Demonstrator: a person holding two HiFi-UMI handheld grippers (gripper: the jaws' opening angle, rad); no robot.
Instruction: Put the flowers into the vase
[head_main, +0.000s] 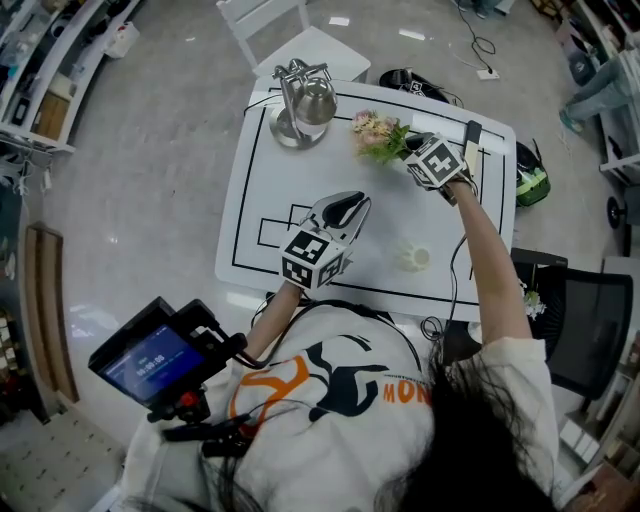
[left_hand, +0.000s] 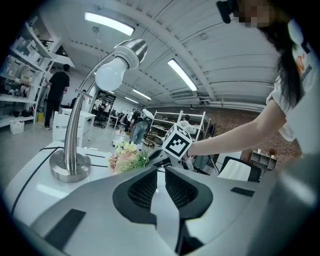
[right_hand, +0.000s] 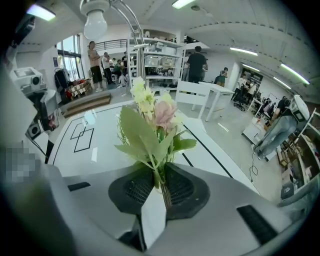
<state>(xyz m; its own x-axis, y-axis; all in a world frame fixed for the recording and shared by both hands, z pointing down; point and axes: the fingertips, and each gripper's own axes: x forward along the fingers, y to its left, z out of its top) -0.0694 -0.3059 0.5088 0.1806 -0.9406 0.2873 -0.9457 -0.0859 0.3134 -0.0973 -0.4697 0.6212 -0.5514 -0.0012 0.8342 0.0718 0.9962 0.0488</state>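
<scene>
Flowers (head_main: 378, 137): small bunch, pink and cream with green leaves, just right of the lamp (head_main: 300, 105) in the head view. Gripped low on the stems between the pads of the right claw (right_hand: 159, 171), with the blooms rising past the tips. Clamped firmly, by the look of the right gripper view; lifted clear of the desk (head_main: 390, 225) or resting on it, not determinable.

Vase (head_main: 415, 257), taken to be the small pale vessel: apparently empty, well apart from the lamp, toward the near desk edge.

Left claw (head_main: 348, 207): on the person's side of the lamp, pads a narrow slit apart, nothing between them, pointed toward the lamp.

Progress, as judged: pick-up made; carry to the vase and stems-first insertion outstanding. No flower yet in the vase.
</scene>
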